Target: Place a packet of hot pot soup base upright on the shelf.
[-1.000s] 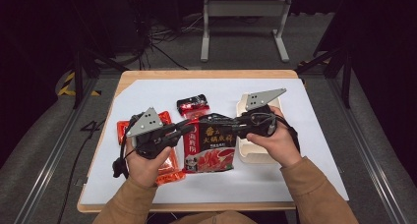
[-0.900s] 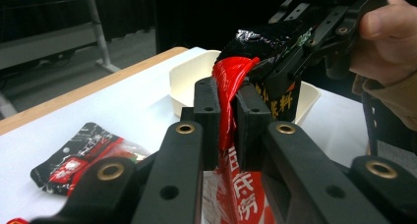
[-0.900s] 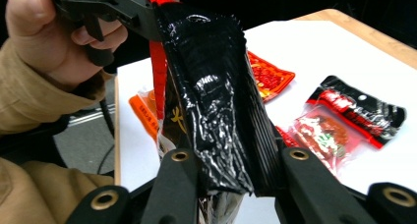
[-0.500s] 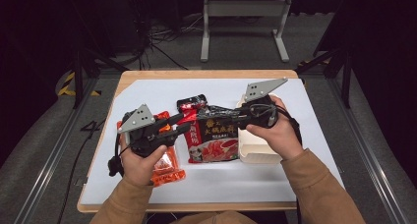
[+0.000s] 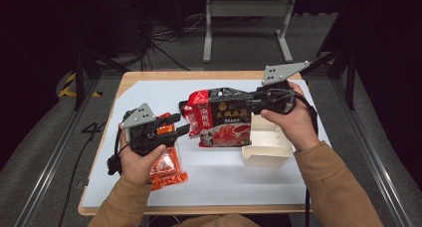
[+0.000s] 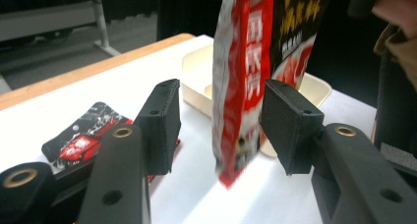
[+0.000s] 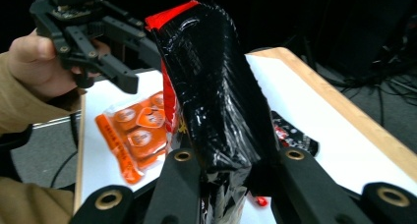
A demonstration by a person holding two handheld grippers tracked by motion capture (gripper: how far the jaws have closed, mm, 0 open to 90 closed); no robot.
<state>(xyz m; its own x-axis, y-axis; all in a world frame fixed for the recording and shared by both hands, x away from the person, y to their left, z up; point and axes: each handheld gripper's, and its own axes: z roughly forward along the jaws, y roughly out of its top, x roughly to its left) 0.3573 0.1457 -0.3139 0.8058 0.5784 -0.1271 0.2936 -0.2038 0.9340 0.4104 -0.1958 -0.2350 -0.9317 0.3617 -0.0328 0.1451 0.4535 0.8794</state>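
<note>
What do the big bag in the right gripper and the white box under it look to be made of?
Big bag: glossy plastic film, likely, since it crinkles and glints in the right gripper. White box: matte, stiff paperboard or foam, with folded walls; which one is unclear.

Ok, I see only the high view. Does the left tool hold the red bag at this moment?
Observer: No. In the left gripper view the bag hangs between the jaws of the left tool, but neither pad touches it. The jaws have just been opening.
Operator: And the right tool, does it grip the bag well?
Observer: It seems so. In the right gripper view the right tool is shut on the black end of the bag.
Operator: Is something lying on the table behind the bag?
Observer: Yes, a small black and red packet lies flat there.
</note>
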